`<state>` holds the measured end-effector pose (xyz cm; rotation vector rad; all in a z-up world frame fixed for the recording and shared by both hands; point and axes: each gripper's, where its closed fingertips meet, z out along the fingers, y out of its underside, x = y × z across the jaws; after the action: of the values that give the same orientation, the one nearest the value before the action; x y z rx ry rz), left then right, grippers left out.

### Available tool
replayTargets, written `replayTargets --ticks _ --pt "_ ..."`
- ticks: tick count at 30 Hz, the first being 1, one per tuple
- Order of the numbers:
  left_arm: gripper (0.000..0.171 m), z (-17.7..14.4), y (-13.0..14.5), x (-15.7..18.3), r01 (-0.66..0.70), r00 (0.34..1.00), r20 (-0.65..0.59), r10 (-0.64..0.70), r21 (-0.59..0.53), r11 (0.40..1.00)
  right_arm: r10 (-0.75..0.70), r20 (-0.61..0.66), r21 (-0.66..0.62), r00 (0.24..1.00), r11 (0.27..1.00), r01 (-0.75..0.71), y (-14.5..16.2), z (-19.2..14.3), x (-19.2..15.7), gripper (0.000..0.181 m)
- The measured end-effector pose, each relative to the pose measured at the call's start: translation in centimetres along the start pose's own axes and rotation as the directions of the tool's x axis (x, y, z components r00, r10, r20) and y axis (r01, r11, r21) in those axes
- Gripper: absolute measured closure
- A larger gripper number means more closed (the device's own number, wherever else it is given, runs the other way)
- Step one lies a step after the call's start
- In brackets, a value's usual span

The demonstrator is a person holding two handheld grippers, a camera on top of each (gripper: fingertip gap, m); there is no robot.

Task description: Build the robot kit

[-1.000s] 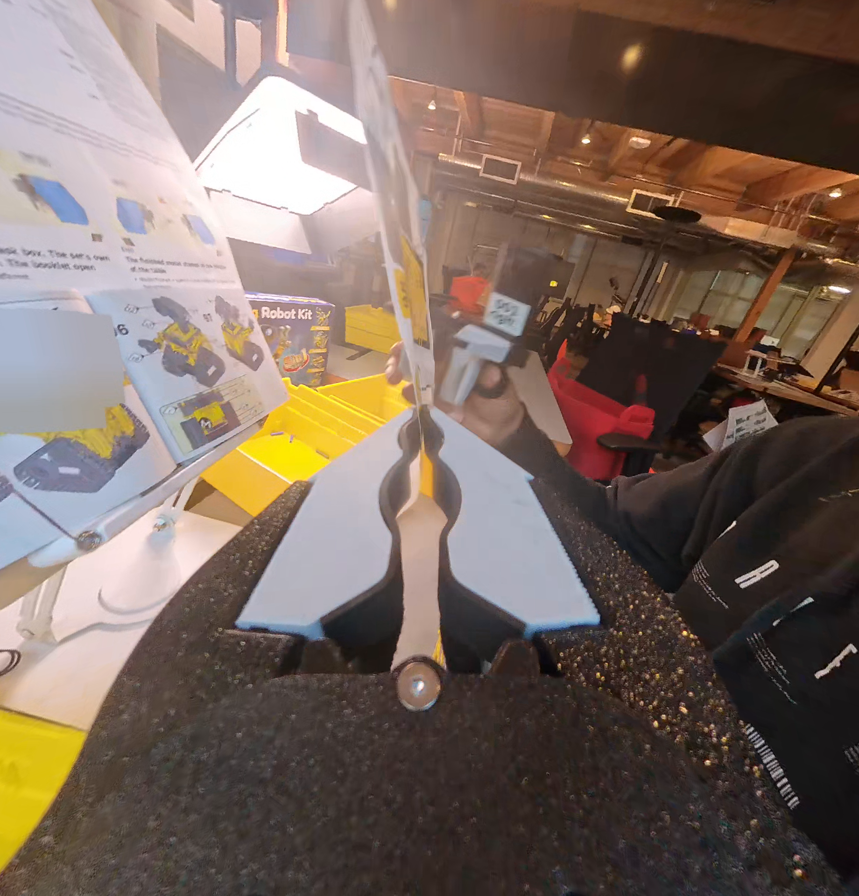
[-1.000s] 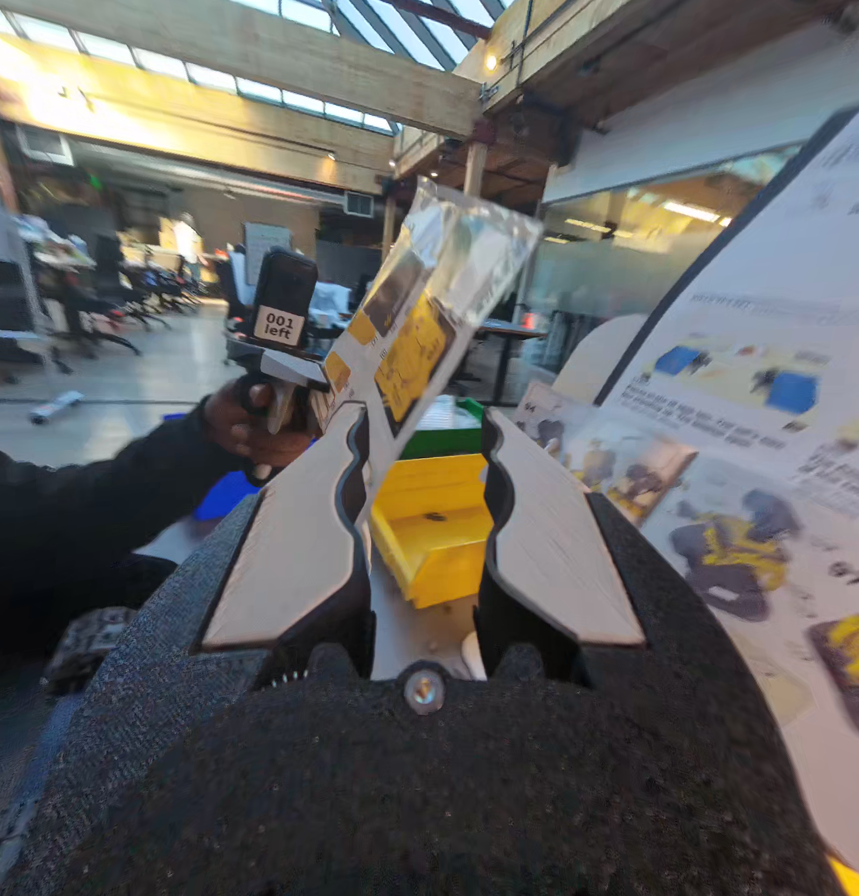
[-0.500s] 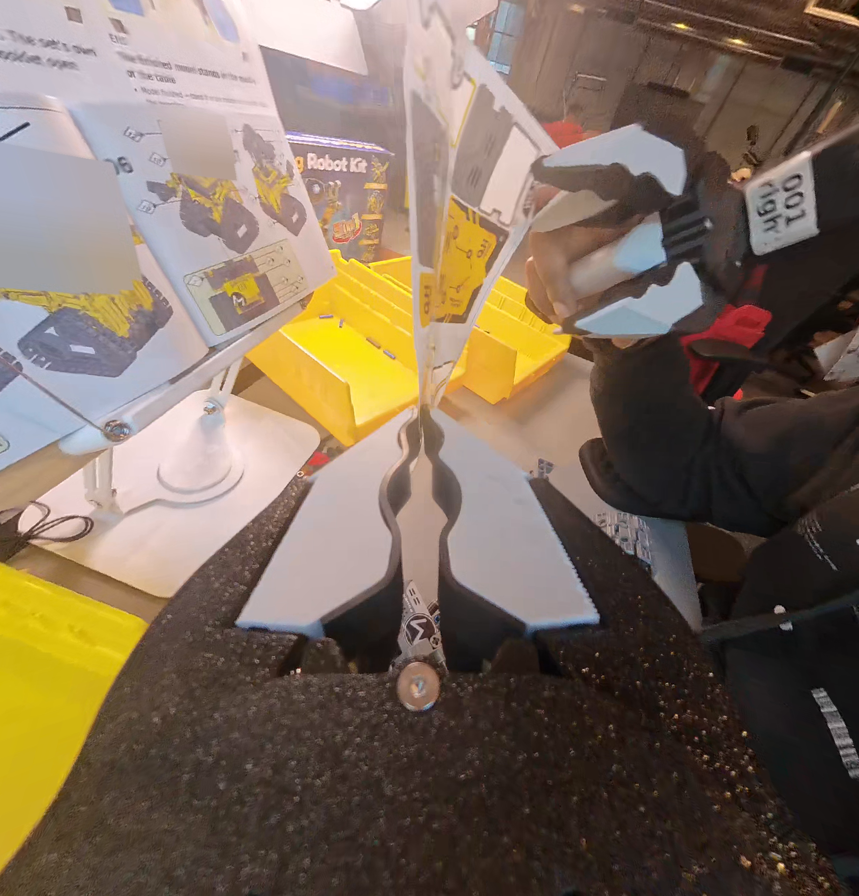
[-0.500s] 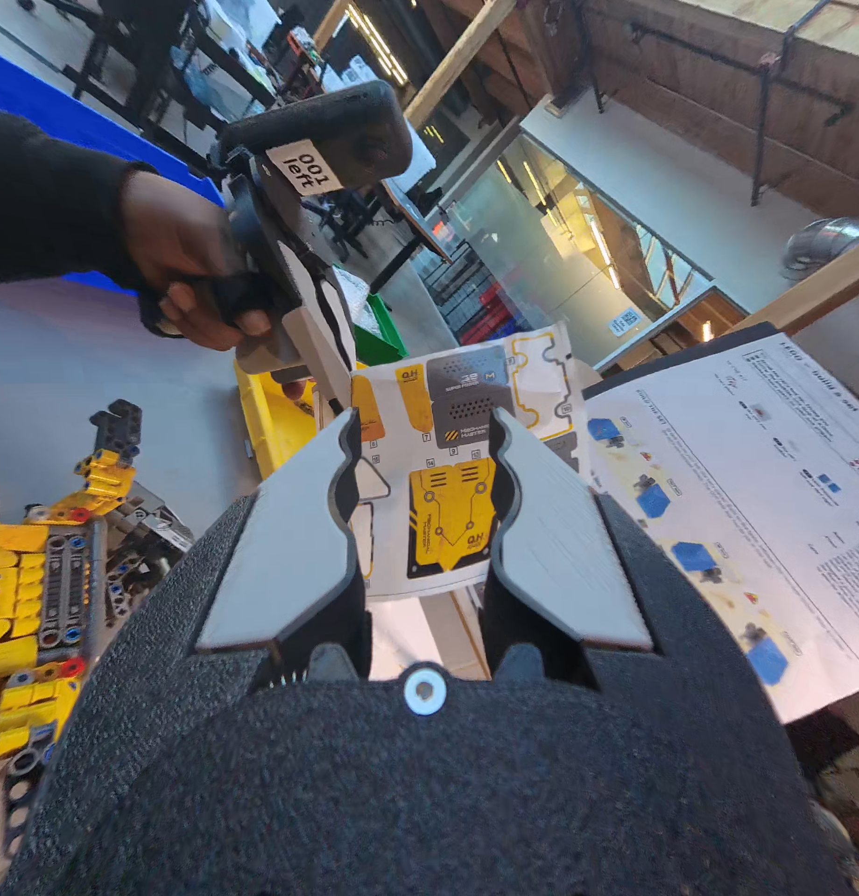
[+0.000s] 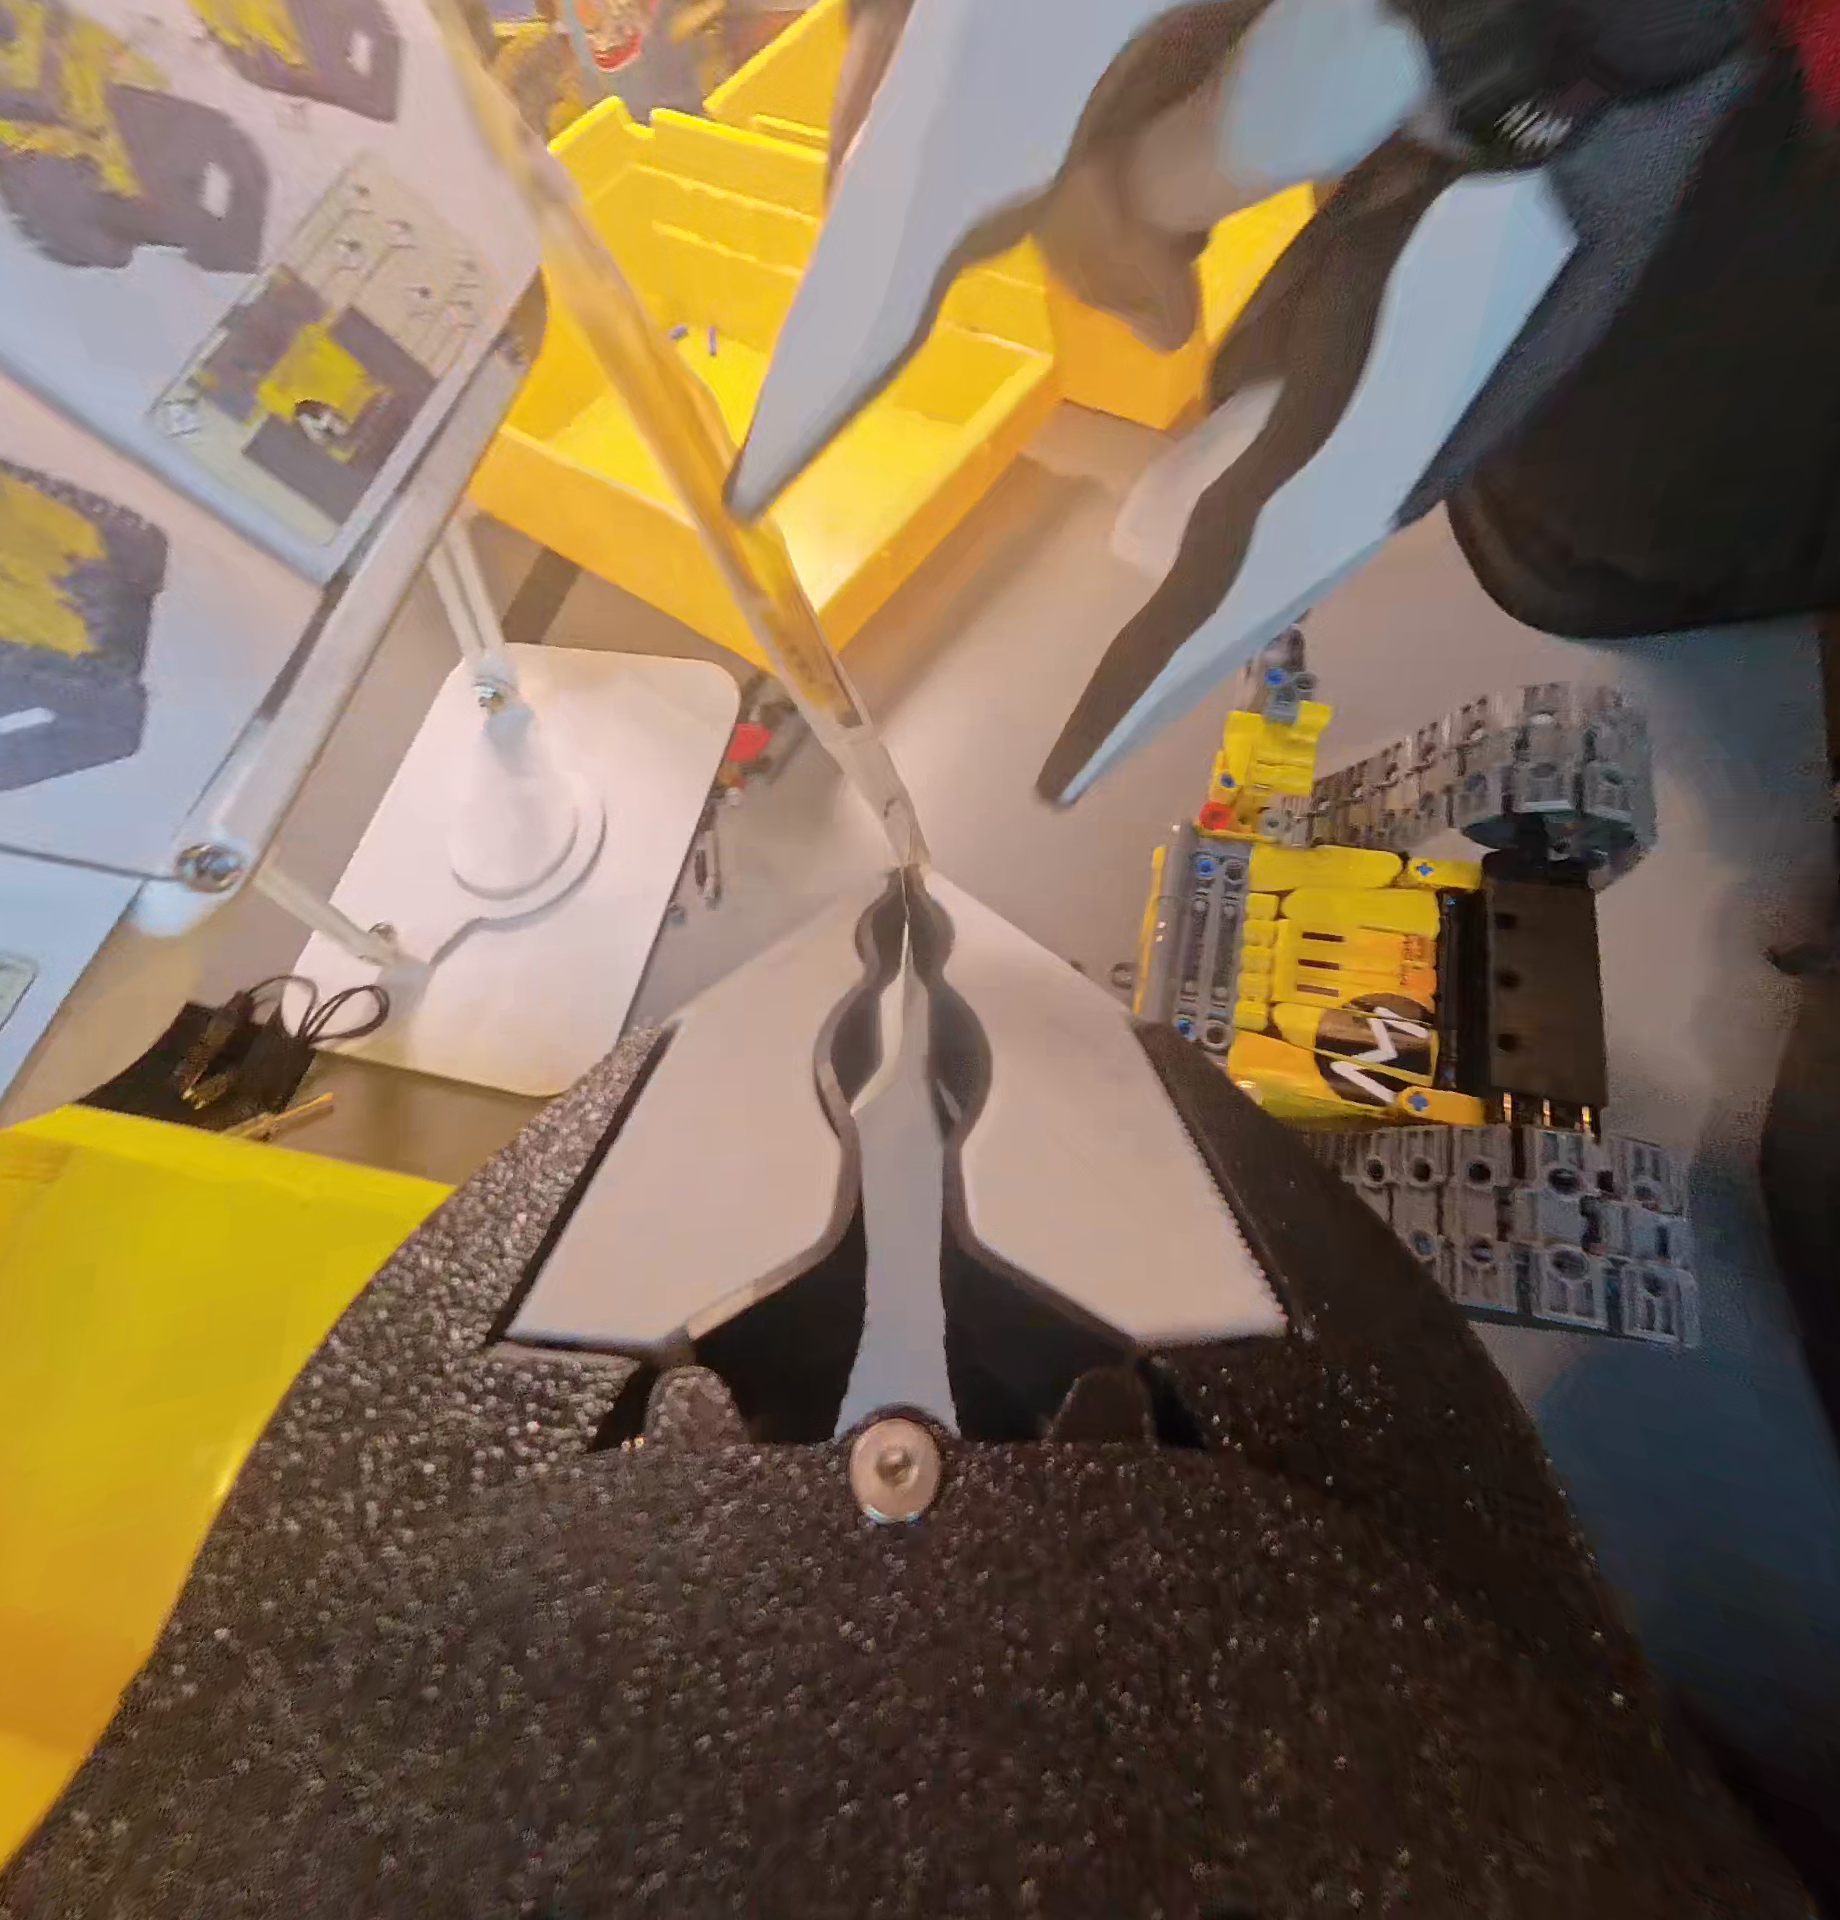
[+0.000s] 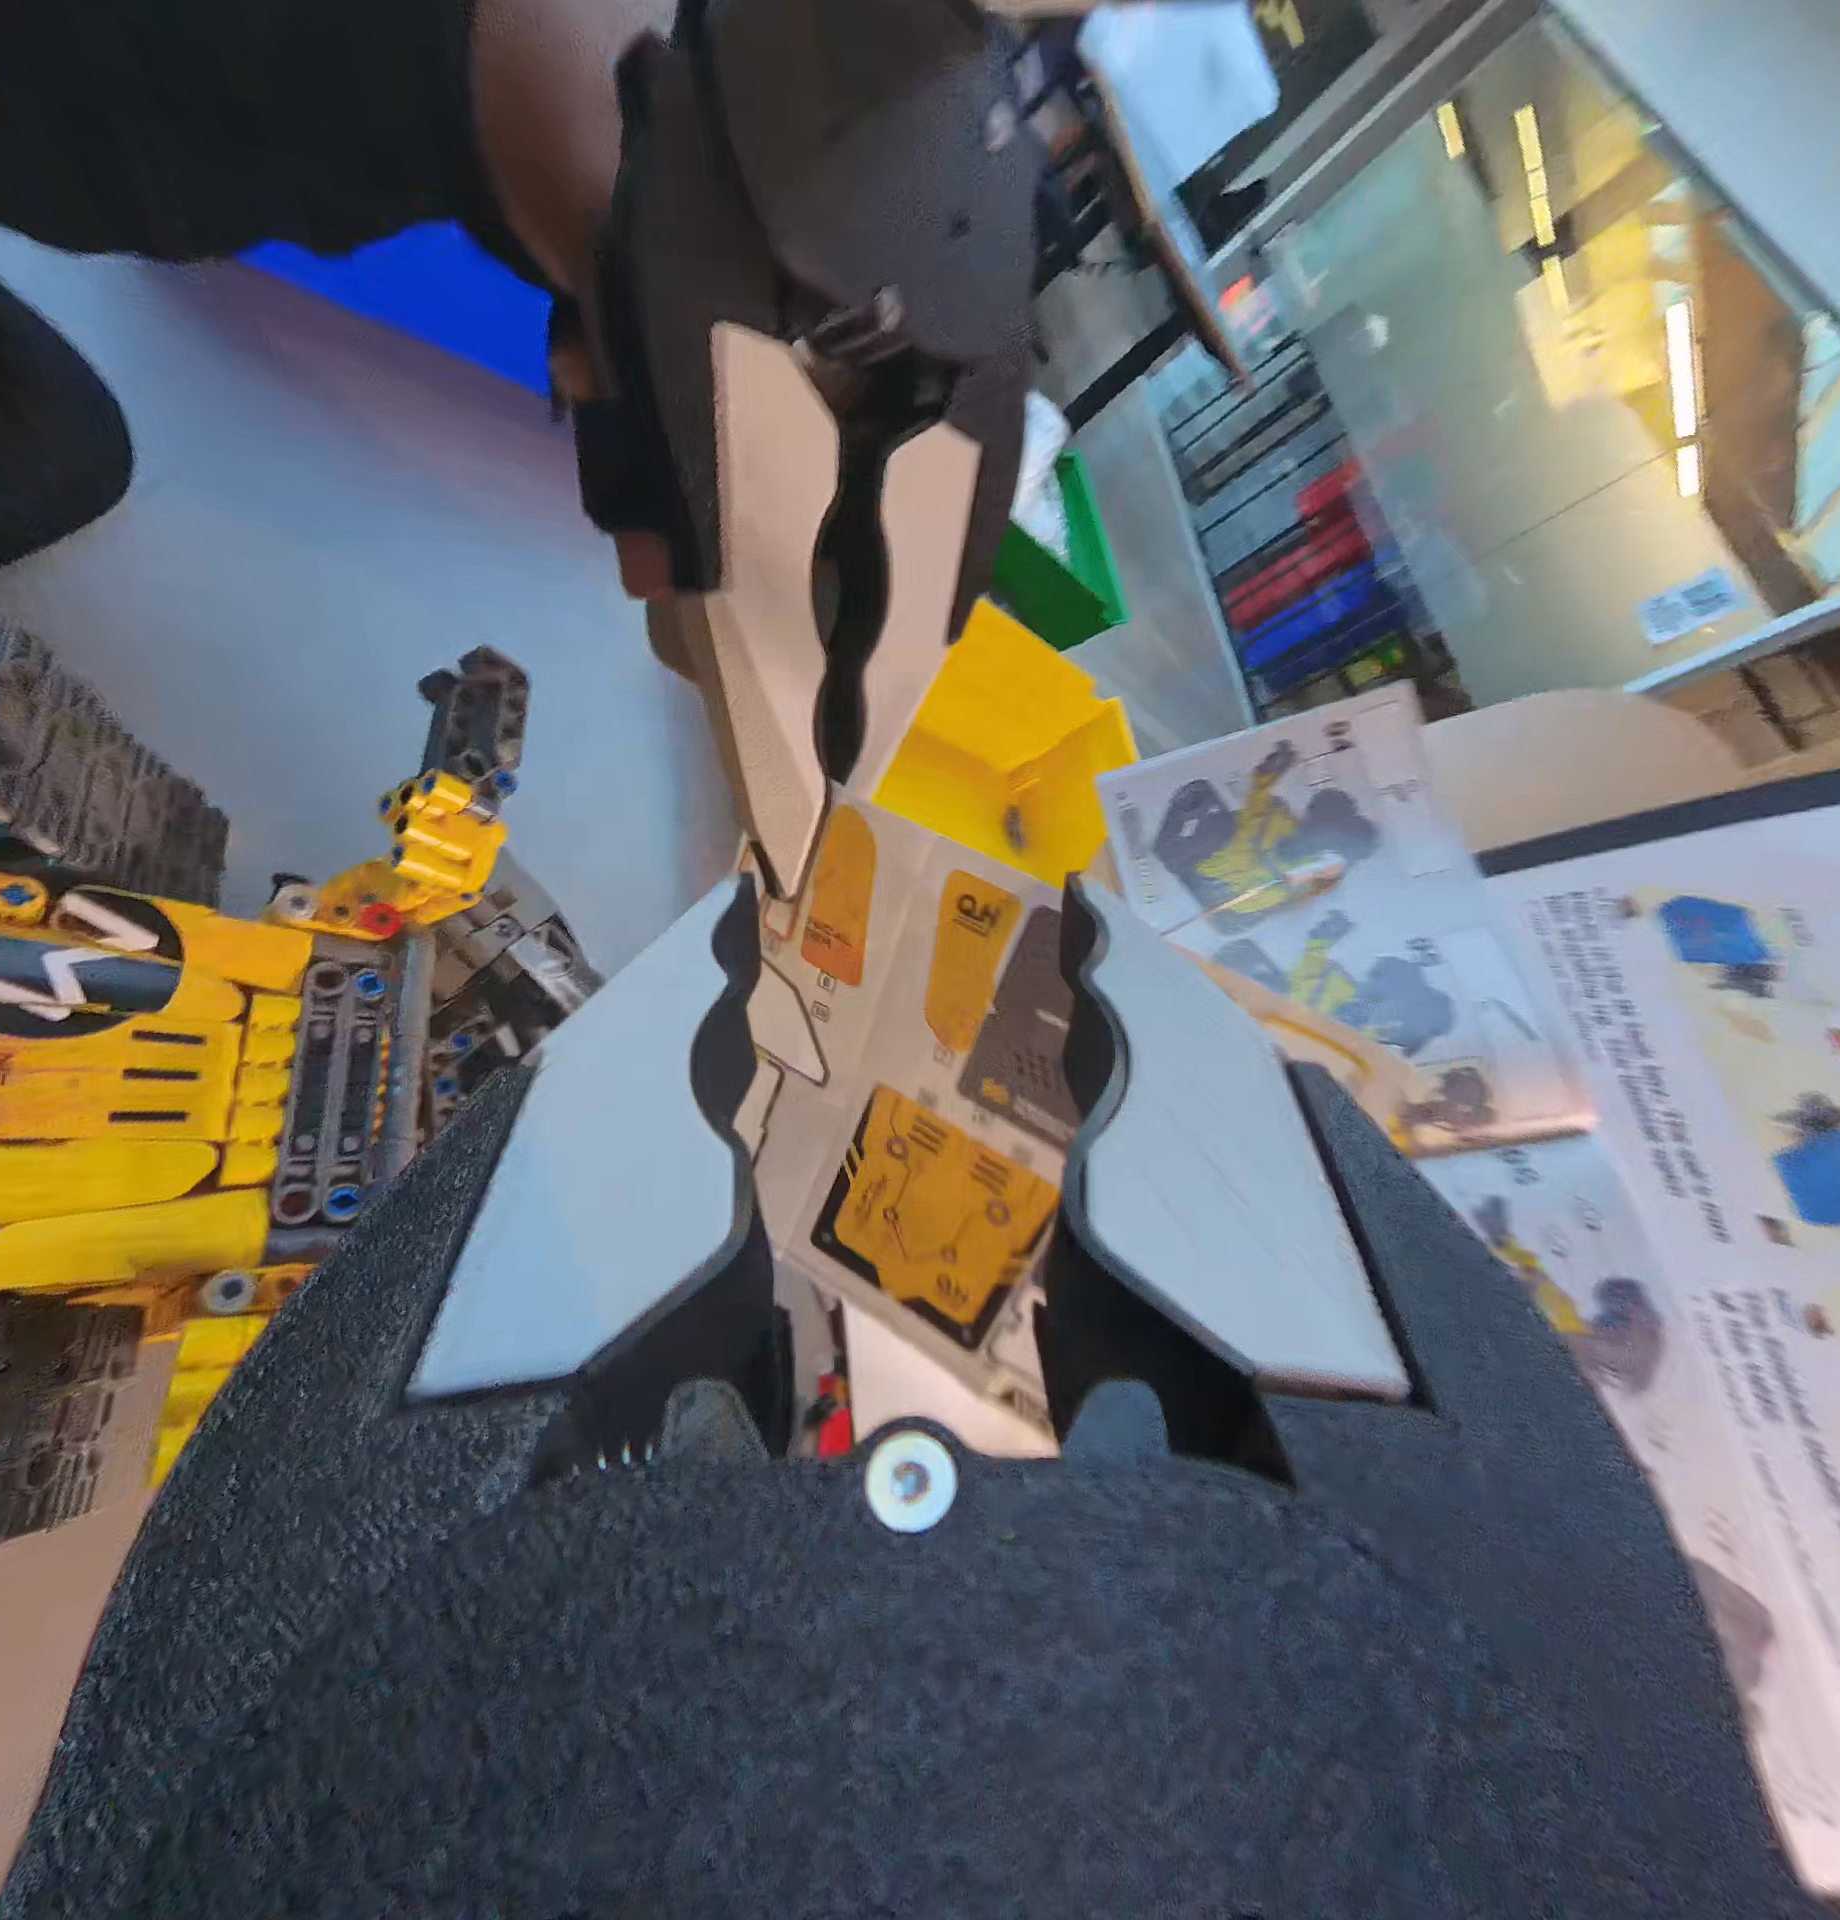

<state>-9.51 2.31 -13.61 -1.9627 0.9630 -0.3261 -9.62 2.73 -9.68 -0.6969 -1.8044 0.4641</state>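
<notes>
My left tool is clenched on the sticker sheet's corner, holding it up w/ the face toward my right tool, which is spread wide, empty, beside the yellow model.

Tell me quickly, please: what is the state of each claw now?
Left claw: closed on a corner of the sticker sheet.
Right claw: open, holding nothing; the sheet shows between its fingers.

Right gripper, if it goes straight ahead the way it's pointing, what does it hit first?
Probably the sticker sheet, seen between the open right gripper fingers and held by the left gripper. Depth is unclear.
</notes>
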Motion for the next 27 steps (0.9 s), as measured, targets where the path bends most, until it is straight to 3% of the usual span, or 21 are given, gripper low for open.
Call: replayTargets --ticks 3,7,14,18,22,24,27 --pt "0.171 -0.1 -0.7 1.5 -0.044 0.997 -0.056 0.046 0.034 0.998 0.065 0.131 -0.005 0.989 0.998 -0.065 1.0 1.6 -2.4 0.12" --pt "0.171 -0.9 -1.6 2.6 -0.07 0.988 -0.13 0.086 0.125 0.99 0.122 0.222 0.044 0.967 0.99 -0.135 0.7 1.2 -3.3 0.13" --pt "0.171 -2.4 -4.1 3.2 0.051 0.968 -0.25 0.03 0.311 0.949 0.191 0.264 0.183 0.945 0.953 -0.243 -0.8 -0.2 -2.3 0.145" --pt "0.171 -4.1 -6.0 2.1 0.152 0.964 -0.265 -0.038 0.426 0.892 0.221 0.166 0.281 0.961 0.924 -0.261 -2.3 -1.1 -0.1 0.143" --pt "0.171 -6.3 -7.8 1.3 0.242 0.959 -0.248 -0.135 0.476 0.845 0.132 -0.079 0.273 0.988 0.956 -0.105 -4.1 -2.9 2.6 0.143" --pt "0.171 -7.8 -9.1 2.5 0.206 0.97 -0.22 -0.105 0.507 0.837 0.042 -0.174 0.227 0.984 0.974 -0.001 -6.2 -4.7 2.8 0.144" --pt "0.171 -9.5 -11.5 5.5 0.107 0.985 -0.173 -0.015 0.536 0.838 -0.031 -0.186 0.171 0.982 0.983 0.064 -9.8 -6.2 1.4 0.146"
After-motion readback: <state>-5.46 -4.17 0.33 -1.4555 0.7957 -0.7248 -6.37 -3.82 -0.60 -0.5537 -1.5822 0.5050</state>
